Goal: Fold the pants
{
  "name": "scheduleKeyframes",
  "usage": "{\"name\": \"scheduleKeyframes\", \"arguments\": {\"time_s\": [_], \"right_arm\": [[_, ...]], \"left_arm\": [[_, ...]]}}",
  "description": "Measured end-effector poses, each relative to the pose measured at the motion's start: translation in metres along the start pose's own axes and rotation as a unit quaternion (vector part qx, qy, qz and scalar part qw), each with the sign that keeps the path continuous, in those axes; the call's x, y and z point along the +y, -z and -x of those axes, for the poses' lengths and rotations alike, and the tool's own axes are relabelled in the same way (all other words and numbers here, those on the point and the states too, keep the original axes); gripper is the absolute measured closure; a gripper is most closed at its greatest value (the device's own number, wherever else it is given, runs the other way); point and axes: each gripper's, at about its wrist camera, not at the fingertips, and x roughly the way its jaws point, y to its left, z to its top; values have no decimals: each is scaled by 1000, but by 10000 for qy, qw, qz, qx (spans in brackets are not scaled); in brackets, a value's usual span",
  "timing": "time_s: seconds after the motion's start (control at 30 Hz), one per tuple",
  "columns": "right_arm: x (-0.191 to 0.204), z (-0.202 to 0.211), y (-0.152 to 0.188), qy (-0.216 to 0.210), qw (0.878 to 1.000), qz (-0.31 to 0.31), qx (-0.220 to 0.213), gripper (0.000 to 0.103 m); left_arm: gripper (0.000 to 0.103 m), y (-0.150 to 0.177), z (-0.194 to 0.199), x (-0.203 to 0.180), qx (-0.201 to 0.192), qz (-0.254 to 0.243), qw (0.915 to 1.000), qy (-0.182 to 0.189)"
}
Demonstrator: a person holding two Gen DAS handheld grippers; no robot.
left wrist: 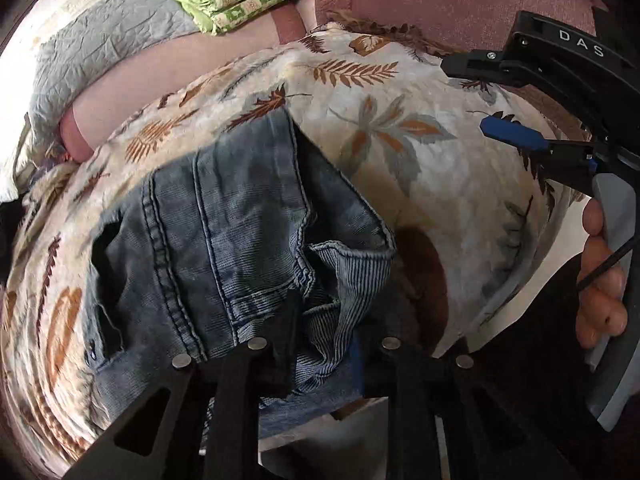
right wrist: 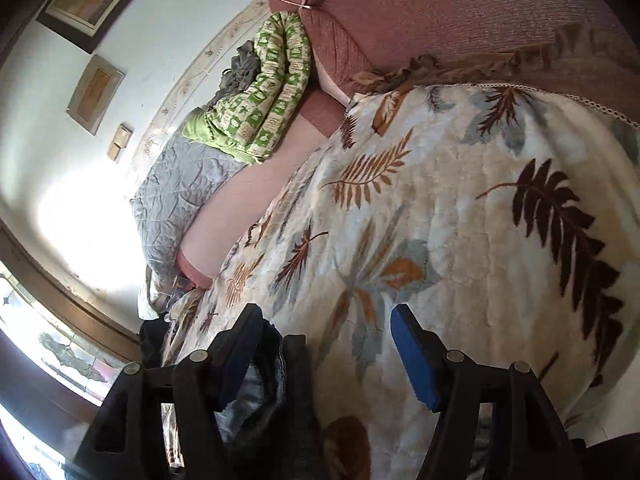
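One gripper, the left (left wrist: 320, 332), has its fingers nearly closed on bunched denim jeans (left wrist: 224, 232) at lower centre, over the leaf-print bedspread (left wrist: 400, 92). Right gripper (right wrist: 328, 344) fingers gape, seemingly empty. Mid-fold; next, lay the cloth flat.

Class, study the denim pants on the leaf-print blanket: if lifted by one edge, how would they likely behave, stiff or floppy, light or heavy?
The denim pants would probably flop and hang, since they already bunch and fold where the left tongs pinch them. Thick seams and layered fabric suggest some weight. On the soft blanket they would likely drag rather than slide.
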Motion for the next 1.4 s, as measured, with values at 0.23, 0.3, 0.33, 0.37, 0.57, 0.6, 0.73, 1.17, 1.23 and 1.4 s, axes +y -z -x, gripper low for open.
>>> {"name": "scheduleKeyframes", "arguments": {"time_s": [0.23, 0.3, 0.33, 0.37, 0.57, 0.6, 0.73, 1.17, 1.23, 1.4], "right_arm": [[16, -14, 8, -37, 9990, 386, 223, 33], [25, -18, 14, -101, 9982, 525, 270, 33], [31, -20, 17, -135, 9974, 639, 308, 33], [38, -22, 21, -196, 9960, 784, 371, 33], [97, -47, 39, -821, 9787, 1707, 786, 35], [111, -54, 42, -867, 9734, 1952, 834, 40], [144, -89, 44, -921, 9641, 2202, 1161, 50], [79, -131, 59, -25, 9602, 1817, 2121, 53], [79, -119, 72, 100, 9558, 2088, 2067, 53], [80, -90, 103, 511, 9421, 2749, 1849, 51]], "left_arm": [[33, 8, 87, 24, -1130, 81, 9933, 239], [31, 8, 98, 44, -1237, 164, 9921, -148], [31, 9, 99, 52, -1225, 222, 9918, -298], [31, 11, 99, 66, -1178, 344, 9911, -511], [31, 17, 70, 141, -574, 1271, 9765, -1645], [32, 16, 64, 151, -524, 1328, 9735, -1787], [31, 8, 39, 177, -291, 1494, 9659, -2095], [31, 6, -19, 162, 101, 1104, 9658, -2345], [31, 11, -12, 164, 117, 1217, 9677, -2206], [31, 35, -1, 147, 57, 1030, 9705, -2180]]}}
